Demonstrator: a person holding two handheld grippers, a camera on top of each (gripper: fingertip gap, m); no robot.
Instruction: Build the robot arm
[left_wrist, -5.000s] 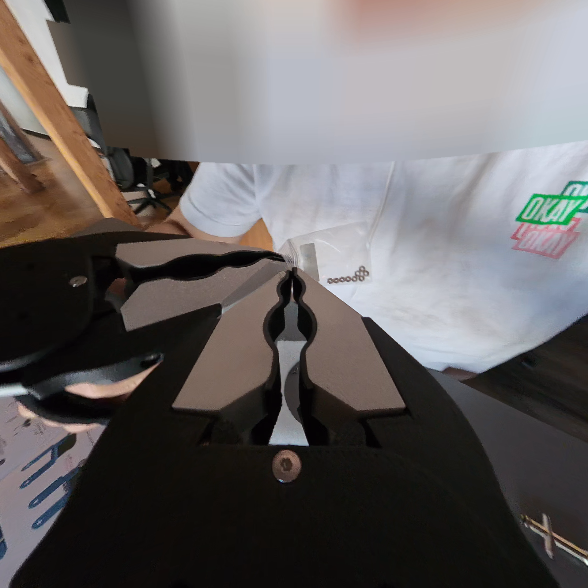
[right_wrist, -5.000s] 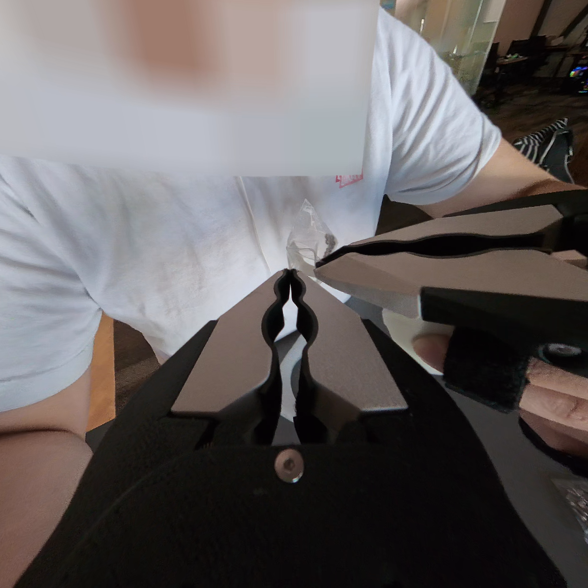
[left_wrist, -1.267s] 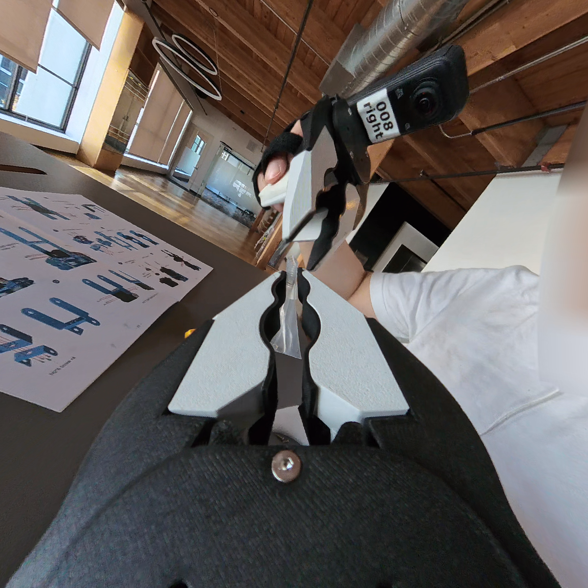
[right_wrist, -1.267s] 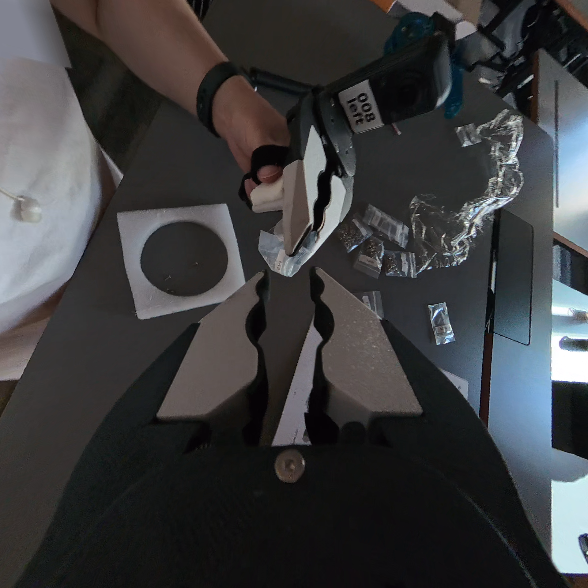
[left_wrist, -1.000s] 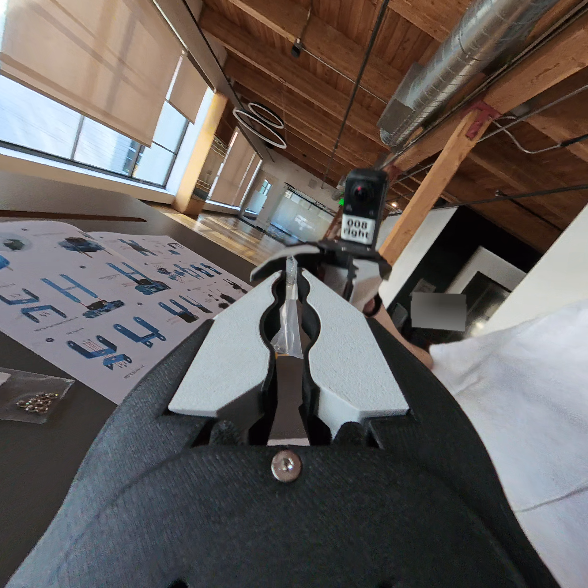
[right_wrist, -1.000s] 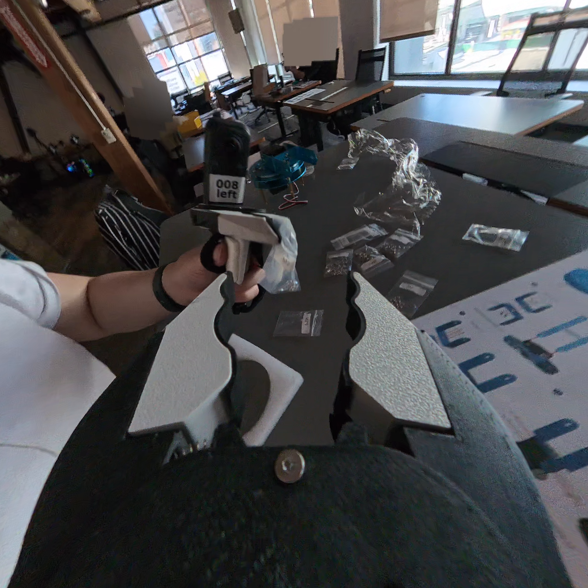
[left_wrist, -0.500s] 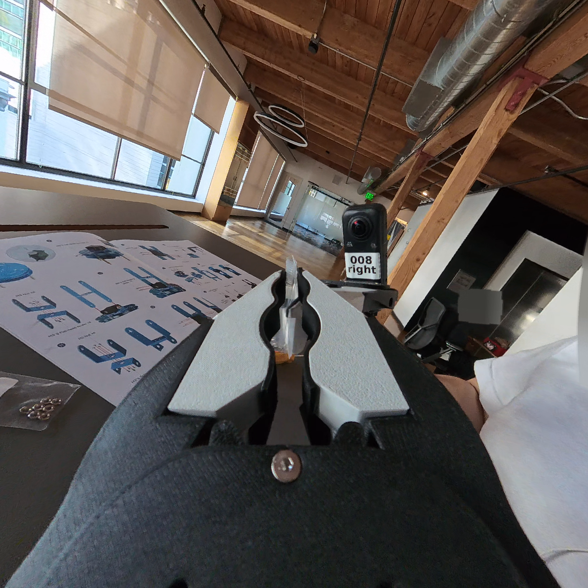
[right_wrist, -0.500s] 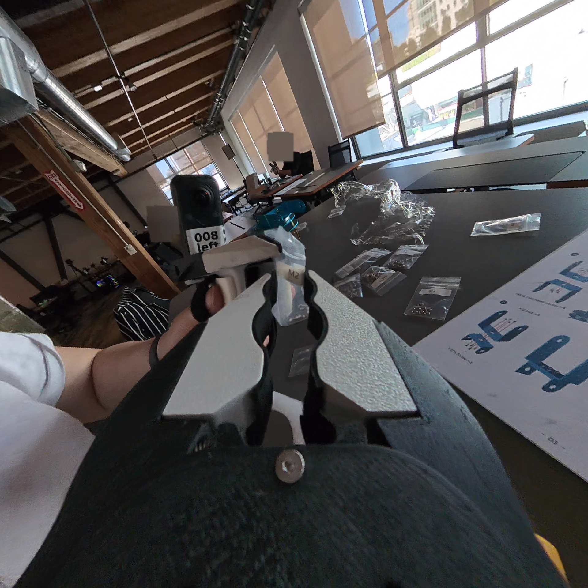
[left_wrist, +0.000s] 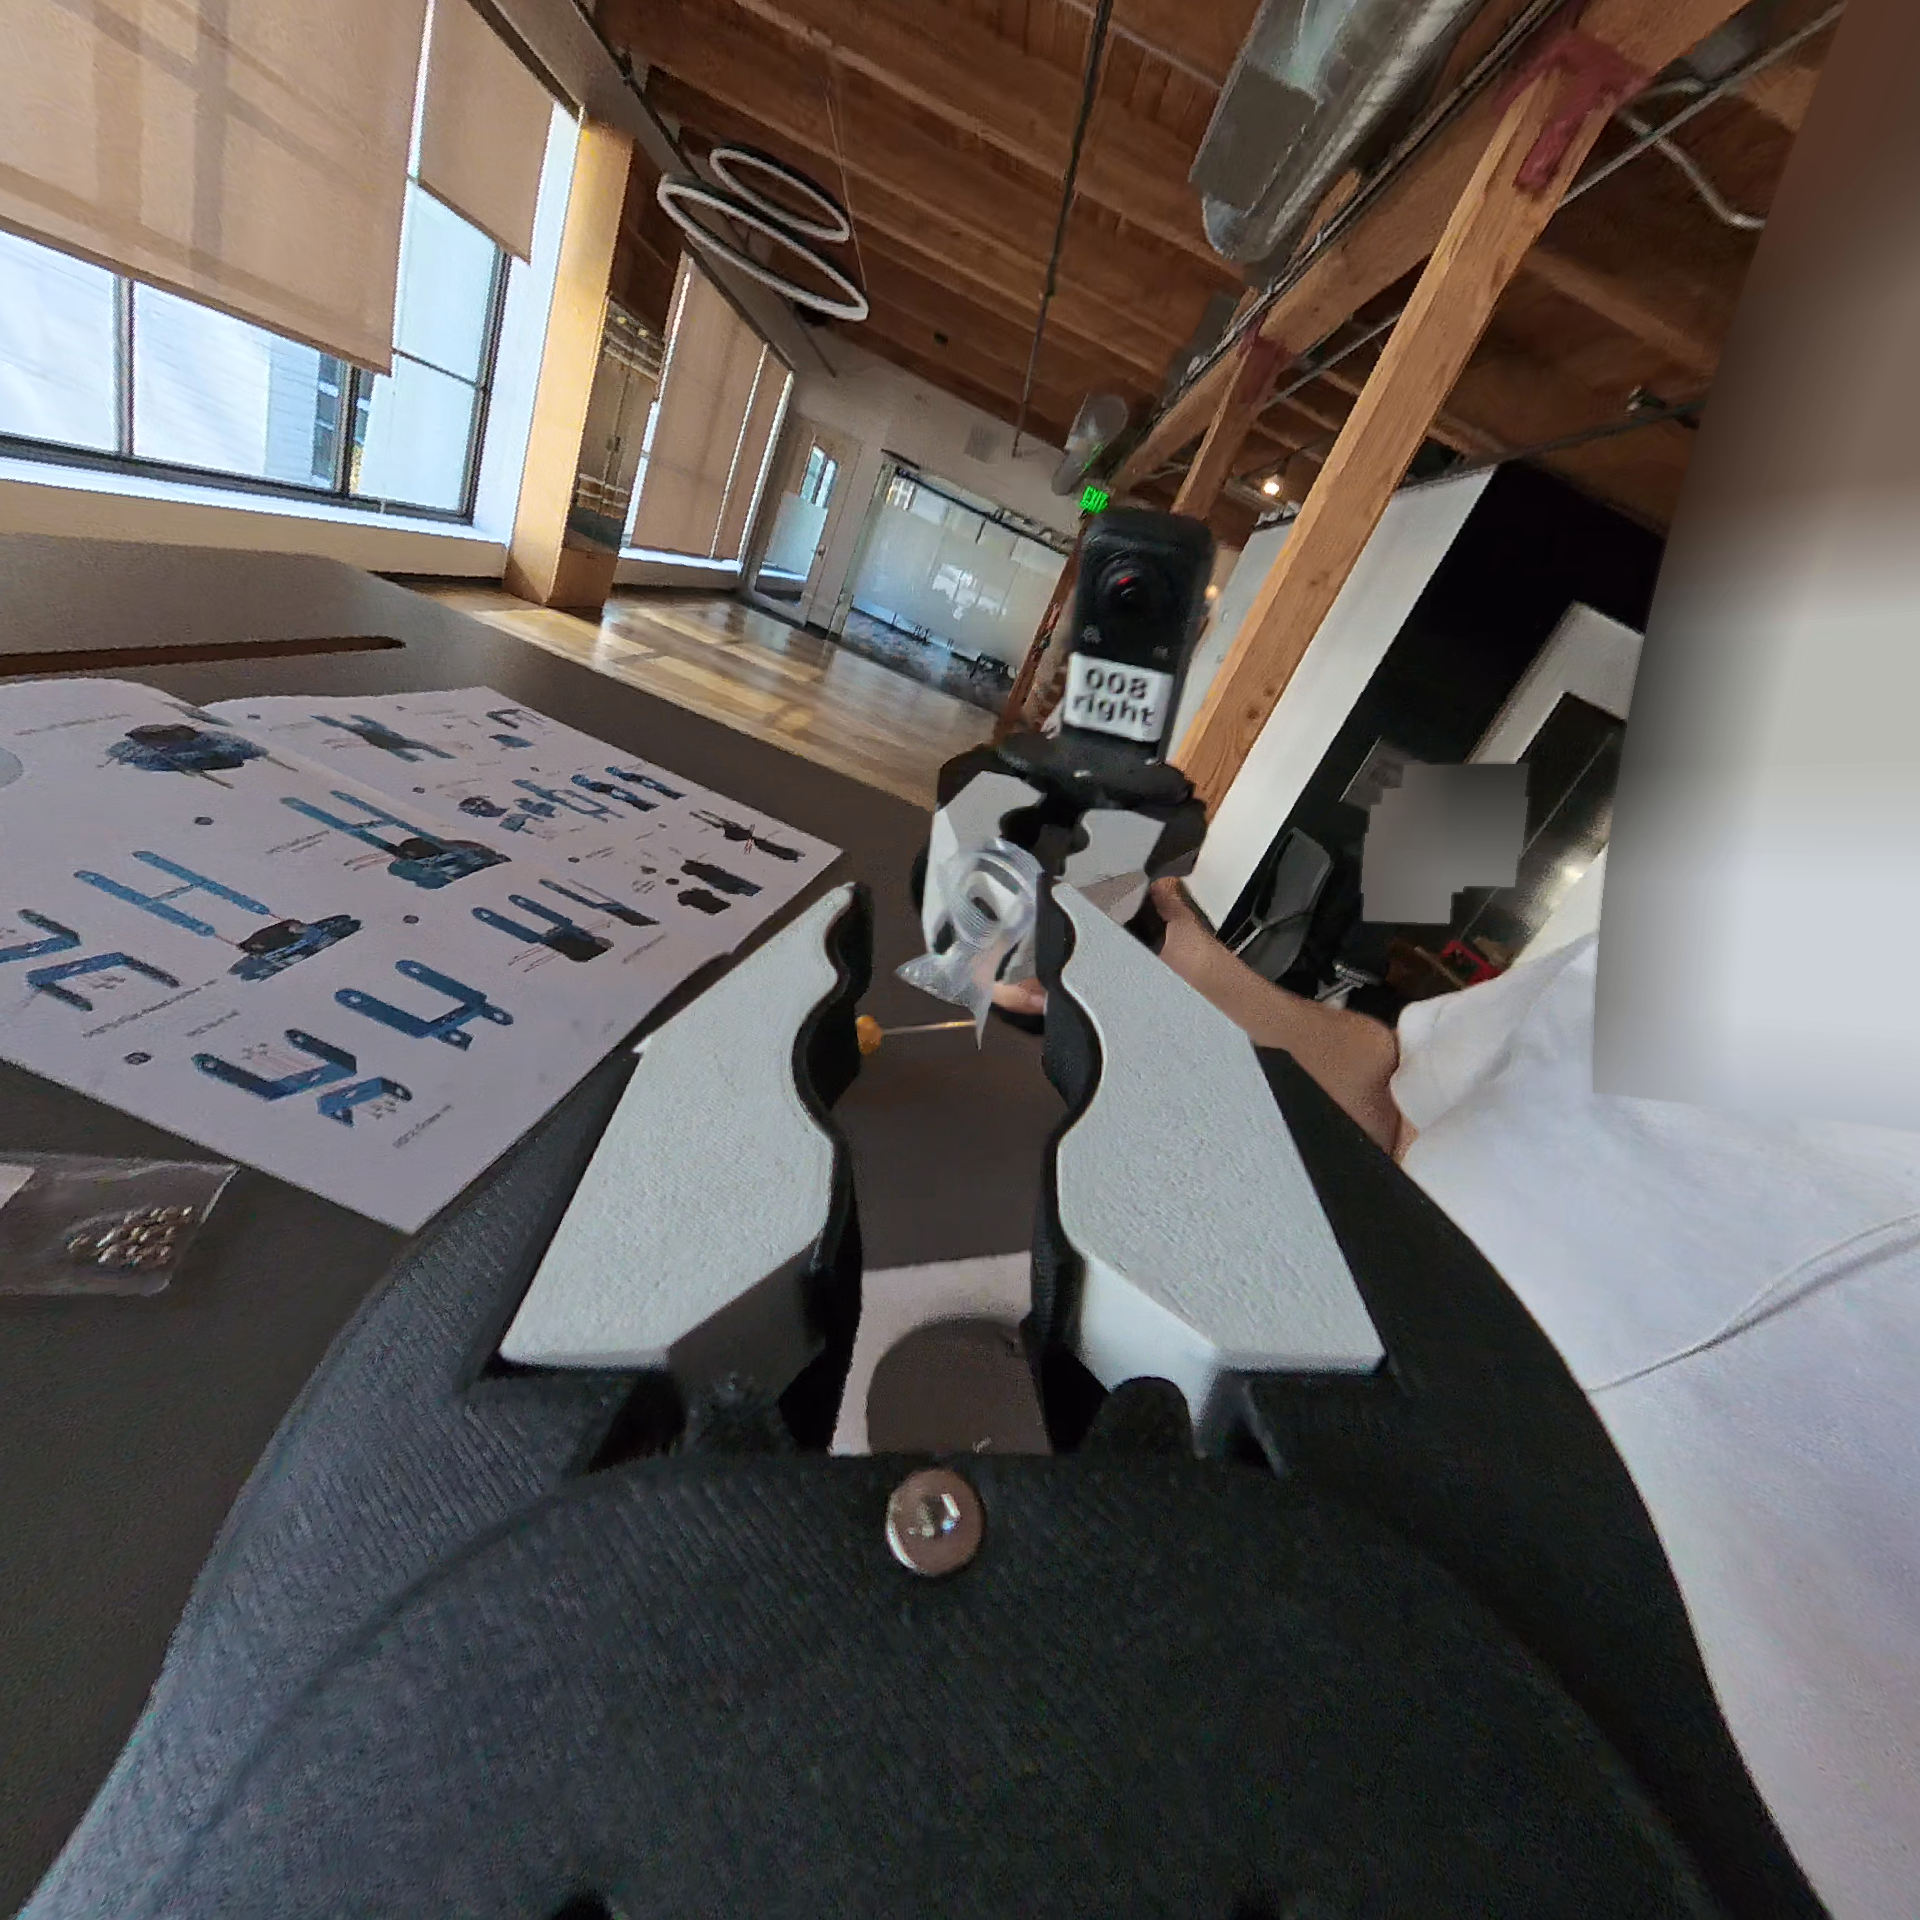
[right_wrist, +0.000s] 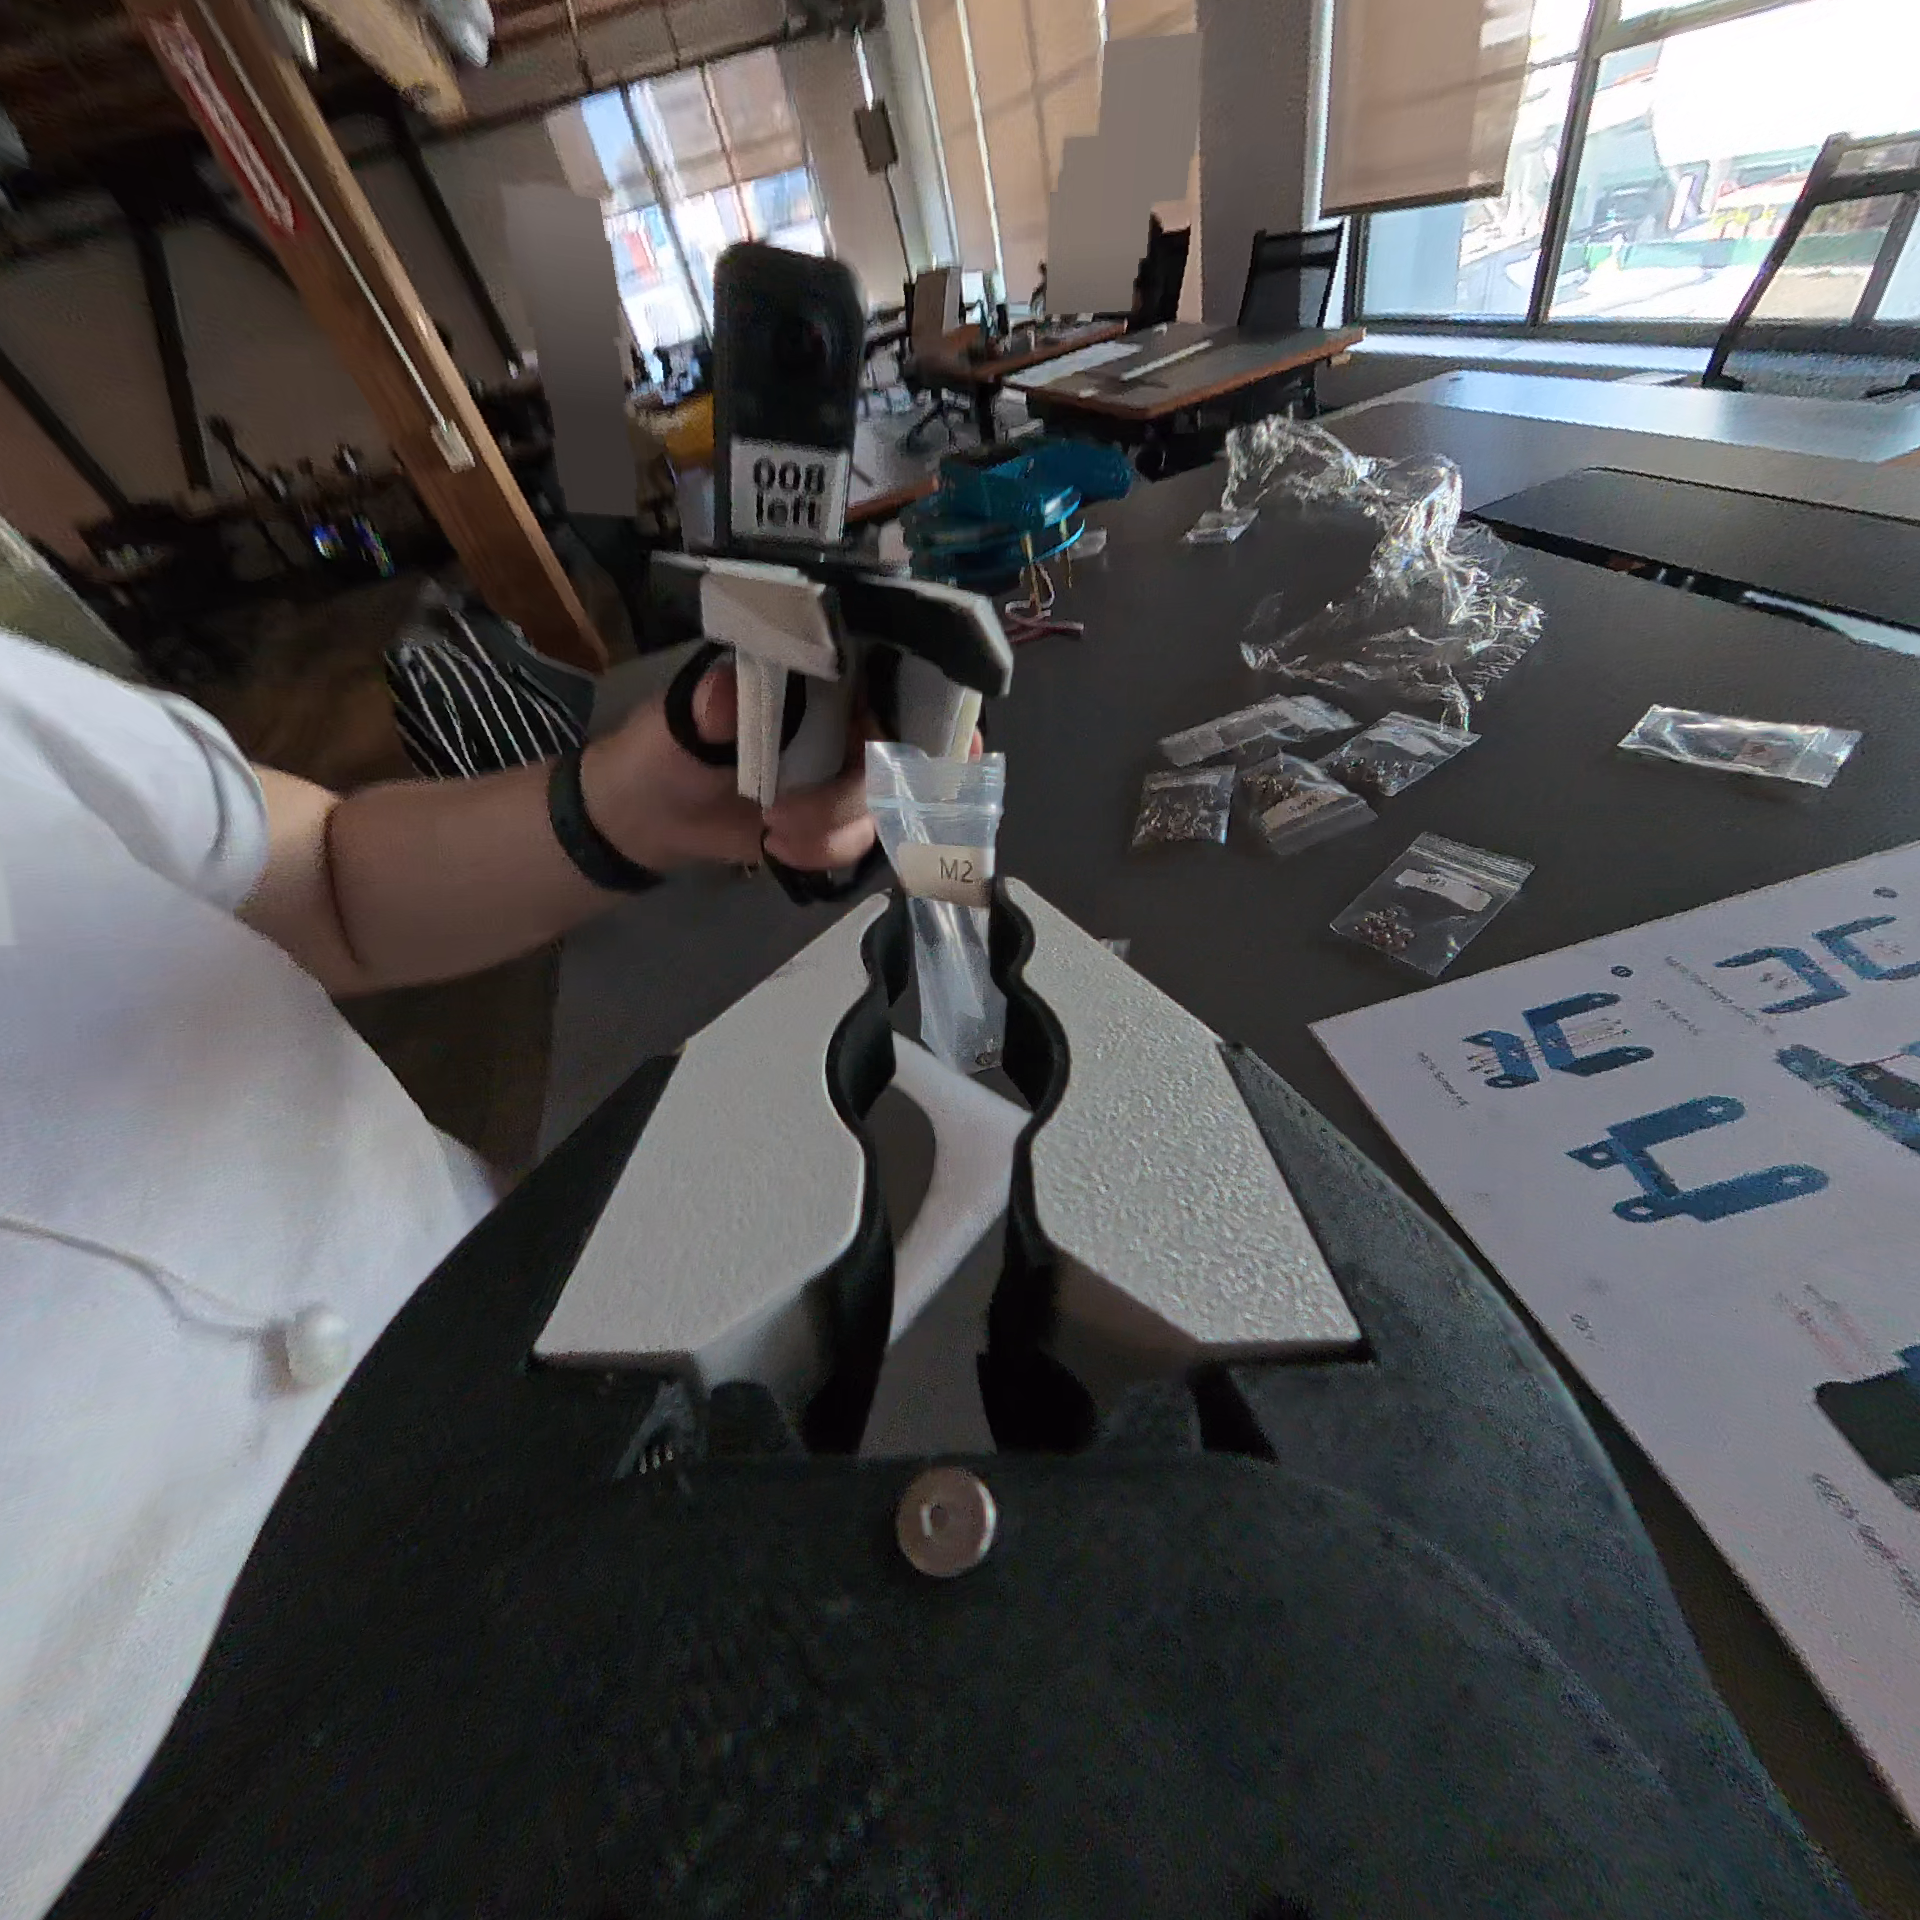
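Now a small clear plastic zip bag with a white label (right_wrist: 940, 862) stands upright between the two fingers of the right tool (right_wrist: 943, 914), which pinch it; its contents are too small to tell. Half a second ago the left tool (left_wrist: 951, 909) pinched this bag; now its fingers are spread and empty, just short of the bag (left_wrist: 977, 920).

Only the right wrist view shows a cluster of small clear bags of tiny metal parts (right_wrist: 1273, 784) lying on the dark tabletop (right_wrist: 1558, 810), with a crumpled clear plastic wrapper (right_wrist: 1382, 582) behind them. A white instruction sheet with blue drawings (right_wrist: 1662, 1174) lies to the right.

Only the left wrist view shows one more small bag of metal rings (left_wrist: 120, 1231) near that sheet (left_wrist: 343, 904), and a thin orange-handled tool (left_wrist: 914, 1031) lying on the tabletop beyond the left fingers.
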